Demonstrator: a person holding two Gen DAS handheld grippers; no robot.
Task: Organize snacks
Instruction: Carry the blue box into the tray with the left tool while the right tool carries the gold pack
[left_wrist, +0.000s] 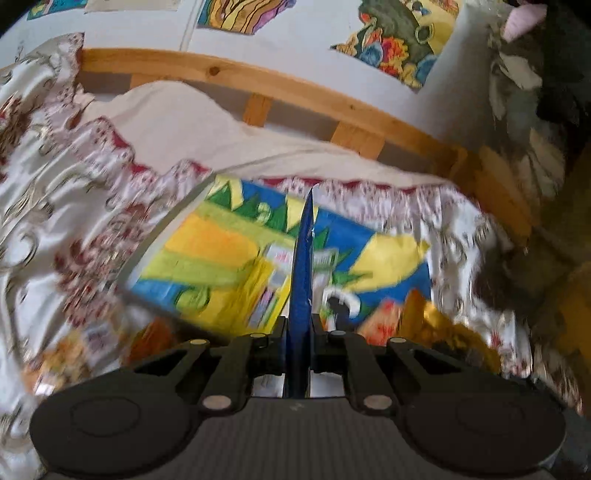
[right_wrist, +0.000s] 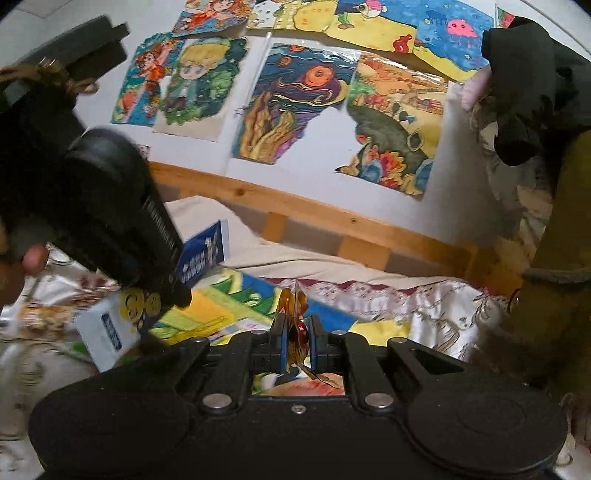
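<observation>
Both grippers clamped shut, each pinching a thin packet

The left gripper (left_wrist: 297, 332) has its jaws pressed together on a flat blue packet (left_wrist: 303, 273) that stands edge-on between the pads and sticks out past the fingertips, angled down over the colourful drawing (left_wrist: 221, 254) on the bed. The right gripper (right_wrist: 298, 341) has its jaws closed on a crinkled amber wrapper (right_wrist: 295, 332), nearer the drawing's far edge and pointing flatter. In the right wrist view the left gripper's dark body rises at the left above the drawing, a fingertip (right_wrist: 34, 258) of the person's hand showing behind it
</observation>
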